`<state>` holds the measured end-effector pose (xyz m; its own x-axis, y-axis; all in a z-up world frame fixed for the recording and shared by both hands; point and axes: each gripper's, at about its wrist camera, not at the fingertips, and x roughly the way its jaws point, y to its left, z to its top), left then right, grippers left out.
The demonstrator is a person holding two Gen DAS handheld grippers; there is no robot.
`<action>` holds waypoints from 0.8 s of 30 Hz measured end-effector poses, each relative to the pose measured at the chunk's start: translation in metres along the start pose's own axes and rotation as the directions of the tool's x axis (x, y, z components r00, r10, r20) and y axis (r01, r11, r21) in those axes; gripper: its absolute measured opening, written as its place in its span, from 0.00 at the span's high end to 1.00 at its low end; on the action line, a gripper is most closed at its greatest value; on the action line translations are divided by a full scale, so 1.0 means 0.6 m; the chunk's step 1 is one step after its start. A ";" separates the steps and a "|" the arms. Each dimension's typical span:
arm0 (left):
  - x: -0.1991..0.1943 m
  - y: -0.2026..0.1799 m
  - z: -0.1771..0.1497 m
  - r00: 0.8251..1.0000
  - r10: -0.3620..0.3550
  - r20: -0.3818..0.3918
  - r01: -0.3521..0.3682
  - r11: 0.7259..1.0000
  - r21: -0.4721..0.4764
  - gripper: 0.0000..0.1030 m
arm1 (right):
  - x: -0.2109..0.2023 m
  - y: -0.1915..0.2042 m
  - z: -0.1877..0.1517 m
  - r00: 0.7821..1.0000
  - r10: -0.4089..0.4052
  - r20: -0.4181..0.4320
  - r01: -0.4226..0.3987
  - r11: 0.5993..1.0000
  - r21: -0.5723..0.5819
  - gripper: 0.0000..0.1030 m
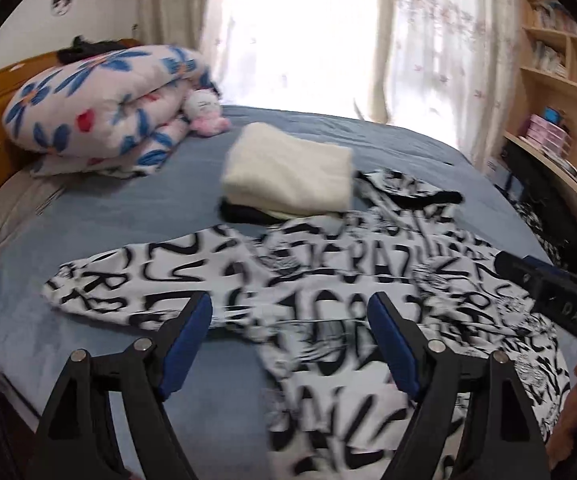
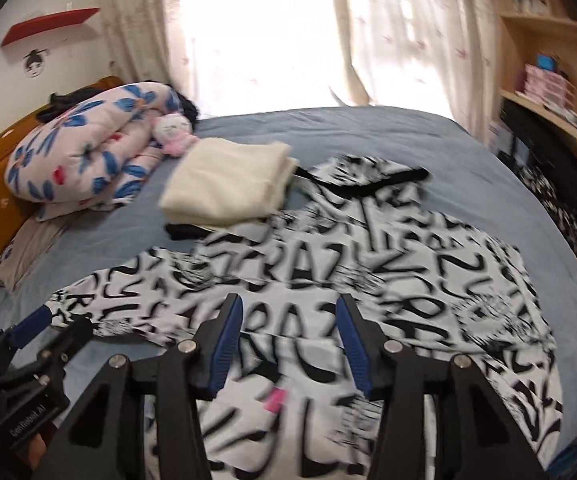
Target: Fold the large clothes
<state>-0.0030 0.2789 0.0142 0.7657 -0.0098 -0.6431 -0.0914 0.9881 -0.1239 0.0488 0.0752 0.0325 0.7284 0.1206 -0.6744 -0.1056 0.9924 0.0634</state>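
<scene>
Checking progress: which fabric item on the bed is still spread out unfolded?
The black-and-white lettered garment; the cream one and the floral quilt are folded.

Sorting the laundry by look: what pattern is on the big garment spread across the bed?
White with bold black lettering all over the garment; clearest in the right wrist view.
</scene>
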 end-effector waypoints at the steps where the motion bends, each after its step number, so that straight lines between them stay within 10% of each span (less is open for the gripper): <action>1: 0.003 0.021 0.000 1.000 0.012 -0.004 -0.012 1.000 -0.018 0.23 | 0.002 0.017 0.003 1.000 0.008 0.006 -0.008 1.000 -0.012 0.53; 15: 0.093 0.258 -0.011 0.994 0.046 -0.097 -0.071 0.961 -0.268 0.23 | 0.079 0.184 0.016 0.998 0.051 0.030 -0.046 0.989 -0.139 0.53; 24: 0.159 0.385 -0.056 0.994 -0.004 -0.110 -0.051 0.871 -0.489 0.23 | 0.184 0.220 -0.011 0.996 0.032 -0.086 -0.045 0.986 -0.158 0.53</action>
<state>0.0274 0.5007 -0.1014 0.6914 -0.0305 -0.7219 -0.4299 0.7857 -0.4449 0.1109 0.2192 -0.0383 0.6637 0.1493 -0.7329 -0.2440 0.9695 -0.0235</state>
